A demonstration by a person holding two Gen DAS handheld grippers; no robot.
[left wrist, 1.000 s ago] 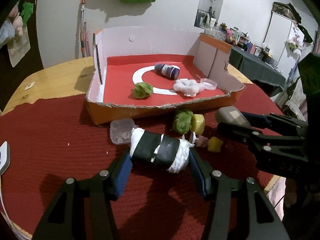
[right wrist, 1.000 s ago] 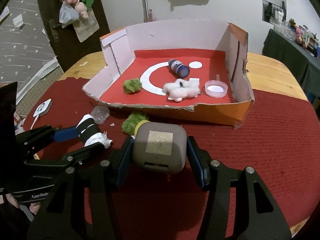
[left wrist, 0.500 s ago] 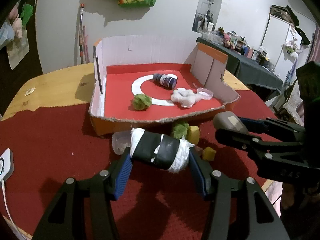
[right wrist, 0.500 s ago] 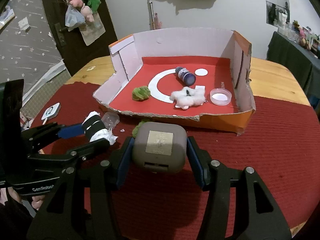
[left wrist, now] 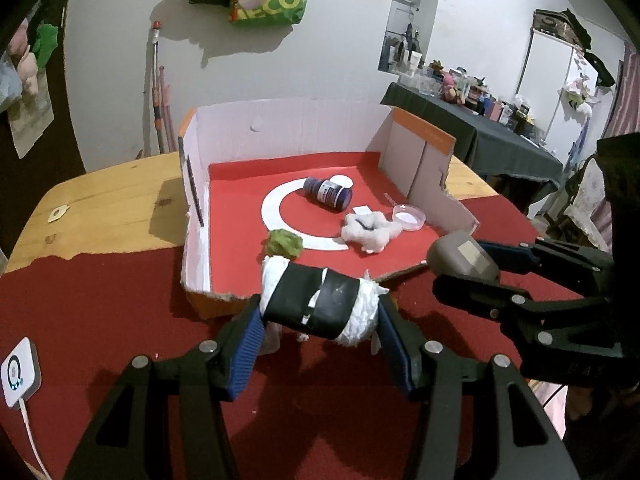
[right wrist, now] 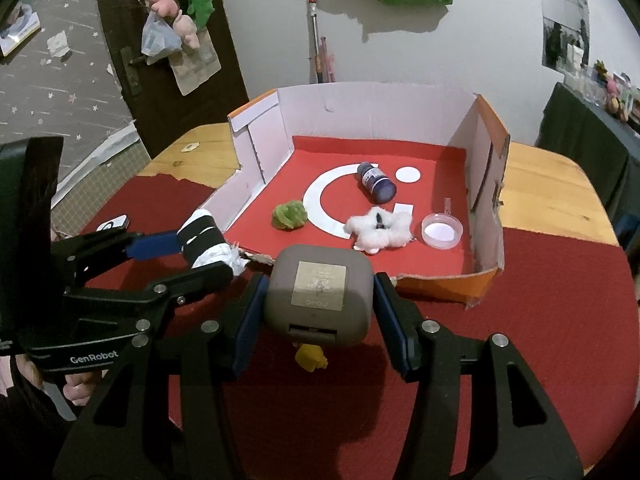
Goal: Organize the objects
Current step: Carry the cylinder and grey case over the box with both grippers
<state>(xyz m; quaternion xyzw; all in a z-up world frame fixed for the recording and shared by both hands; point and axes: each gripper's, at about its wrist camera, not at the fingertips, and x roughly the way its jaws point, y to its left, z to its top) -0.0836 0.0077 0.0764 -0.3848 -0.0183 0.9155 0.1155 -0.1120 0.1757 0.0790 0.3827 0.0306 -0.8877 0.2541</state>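
Observation:
My left gripper (left wrist: 320, 312) is shut on a white roll wrapped in black tape (left wrist: 316, 304), held above the red mat just before the front edge of the open cardboard box (left wrist: 280, 124). My right gripper (right wrist: 318, 304) is shut on a grey rounded case (right wrist: 320, 292), also raised near the box front; it shows in the left wrist view (left wrist: 460, 256). The roll shows in the right wrist view (right wrist: 208, 240). Inside the box (right wrist: 380, 108) lie a dark blue bottle (right wrist: 376, 182), a white cotton tuft (right wrist: 380, 228), a green pompom (right wrist: 290, 216) and a clear round lid (right wrist: 442, 232).
A red mat (right wrist: 560, 320) covers the near half of the wooden table (left wrist: 108, 204). A yellow piece (right wrist: 310, 358) lies on the mat under the grey case. A small white device with a cable (left wrist: 20, 372) sits at the mat's left edge.
Both grippers have risen and moved forward toward the box with their objects. The loose items on the mat now sit mostly hidden beneath them.

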